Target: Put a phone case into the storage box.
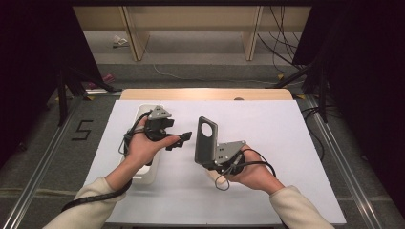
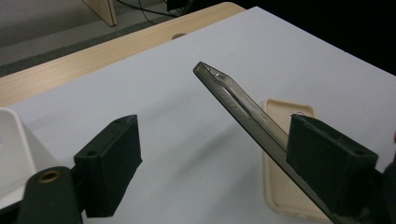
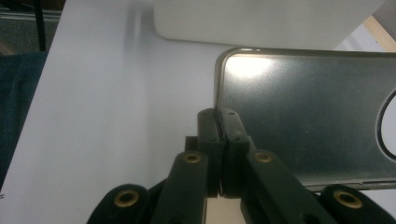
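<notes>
the right gripper (image 1: 210, 162) holds a grey phone case (image 1: 206, 140) above the white sheet (image 1: 267, 143) near the middle of the table (image 1: 200, 94), its jaws pinched tight on the case's edge; in the right gripper view the two black pads (image 3: 219, 128) meet on the rim of the case (image 3: 303, 116), whose back panel has a round cutout at the right edge of that view. in the high view the case stands nearly upright, tilted a little, with the round hole near its upper end. the left gripper (image 1: 184, 139) hangs just to the left of the case, pointing toward it, jaws wide apart with nothing gripped. in the left gripper view the case (image 2: 233, 95) shows edge-on as a thin dark bar running diagonally, passing close by the jaw on the right of that view; whether it touches that pad i cannot tell. under it on the sheet lies a cream case (image 2: 285, 154), flat and open side up. a white tray (image 1: 143, 177) sits on the left part of the sheet, under the left hand (image 1: 145, 148). the right hand (image 1: 255, 174) is low and toward the near edge, its cable looping beside it.
</notes>
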`<action>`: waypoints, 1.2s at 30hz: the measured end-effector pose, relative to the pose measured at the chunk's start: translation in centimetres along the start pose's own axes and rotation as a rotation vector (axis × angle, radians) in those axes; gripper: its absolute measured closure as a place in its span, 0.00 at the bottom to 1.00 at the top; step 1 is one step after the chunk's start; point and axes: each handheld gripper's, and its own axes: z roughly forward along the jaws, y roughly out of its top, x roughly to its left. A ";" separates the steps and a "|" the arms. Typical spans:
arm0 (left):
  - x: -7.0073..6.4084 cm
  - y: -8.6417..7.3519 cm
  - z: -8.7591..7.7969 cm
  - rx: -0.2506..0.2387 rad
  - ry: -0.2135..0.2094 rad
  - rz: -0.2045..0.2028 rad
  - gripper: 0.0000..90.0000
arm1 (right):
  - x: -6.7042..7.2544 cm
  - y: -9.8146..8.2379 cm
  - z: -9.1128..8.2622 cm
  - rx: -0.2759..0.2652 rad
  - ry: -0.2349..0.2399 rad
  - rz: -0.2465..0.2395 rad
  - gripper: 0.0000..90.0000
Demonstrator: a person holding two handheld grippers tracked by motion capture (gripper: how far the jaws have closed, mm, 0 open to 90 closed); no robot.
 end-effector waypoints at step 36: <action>0.6 3.7 6.6 0.235 -0.069 -0.212 0.73 | 1.0 0.4 -0.4 -0.001 -0.004 -0.037 1.00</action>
